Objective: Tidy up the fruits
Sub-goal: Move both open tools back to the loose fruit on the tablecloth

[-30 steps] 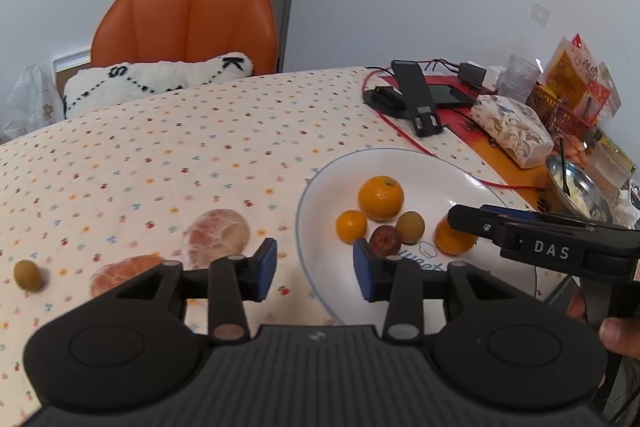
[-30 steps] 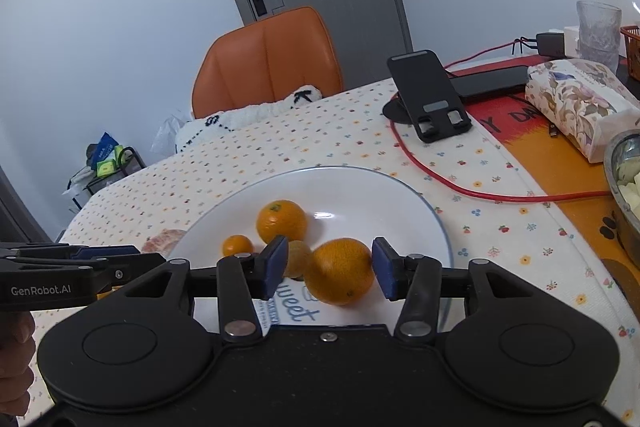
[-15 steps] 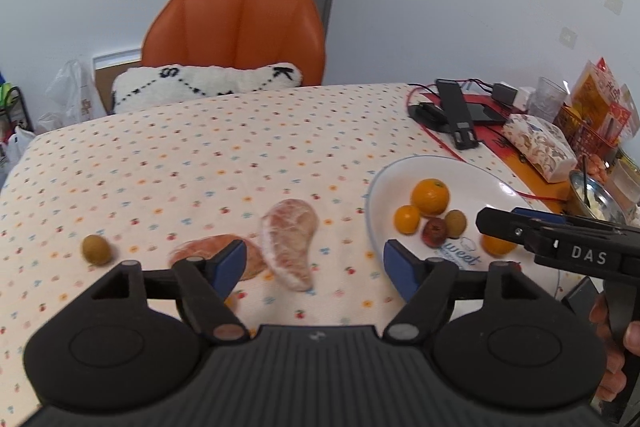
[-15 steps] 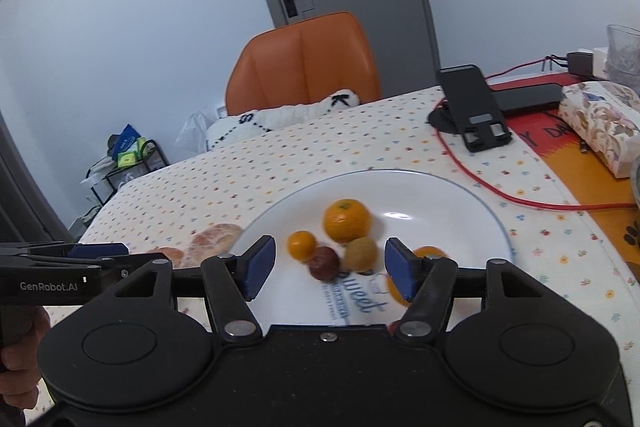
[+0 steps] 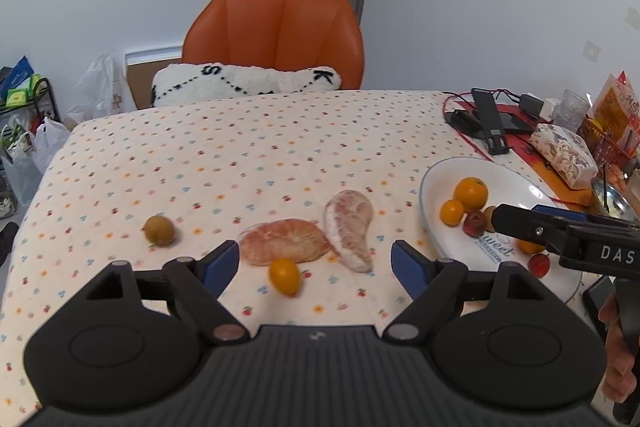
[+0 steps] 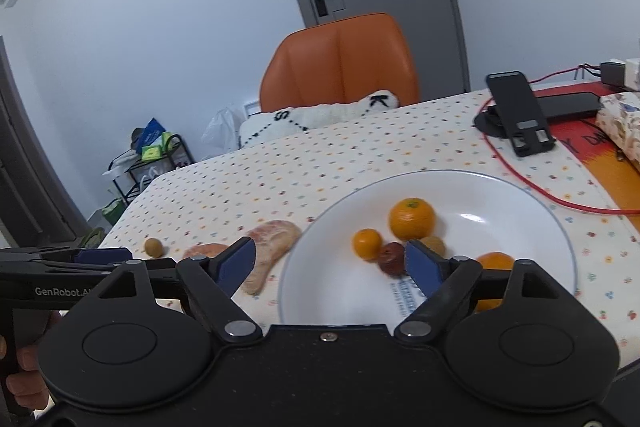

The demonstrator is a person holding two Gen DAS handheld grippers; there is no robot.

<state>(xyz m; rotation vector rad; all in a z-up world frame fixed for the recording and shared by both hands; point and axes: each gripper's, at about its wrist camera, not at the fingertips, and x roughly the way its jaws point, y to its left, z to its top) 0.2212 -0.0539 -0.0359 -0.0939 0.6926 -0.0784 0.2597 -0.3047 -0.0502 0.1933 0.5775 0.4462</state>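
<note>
My left gripper (image 5: 316, 262) hangs open over the dotted tablecloth. A small orange kumquat (image 5: 285, 275) lies between its fingers, untouched. Just beyond lie two peeled pomelo segments (image 5: 286, 241) (image 5: 350, 223), and a small brown-green fruit (image 5: 159, 230) sits further left. My right gripper (image 6: 330, 261) is open and empty above the near left part of the white plate (image 6: 520, 187). The plate holds a large orange (image 6: 412, 219), a small orange (image 6: 367, 244), a dark red fruit (image 6: 392, 257), a brownish fruit (image 6: 434, 245) and another orange (image 6: 494, 261), which is half hidden by the right finger.
A black phone stand (image 5: 490, 123) with a red cable (image 6: 532, 187) stands behind the plate. A patterned tissue pack (image 5: 564, 155) and a metal bowl (image 5: 612, 195) crowd the right edge. An orange chair (image 5: 276, 35) with a white cushion (image 5: 244, 83) stands at the table's far side.
The right gripper let go of the orange on the plate, opened wide and drew back. The left gripper pulled back from the plate to the left and opened wider.
</note>
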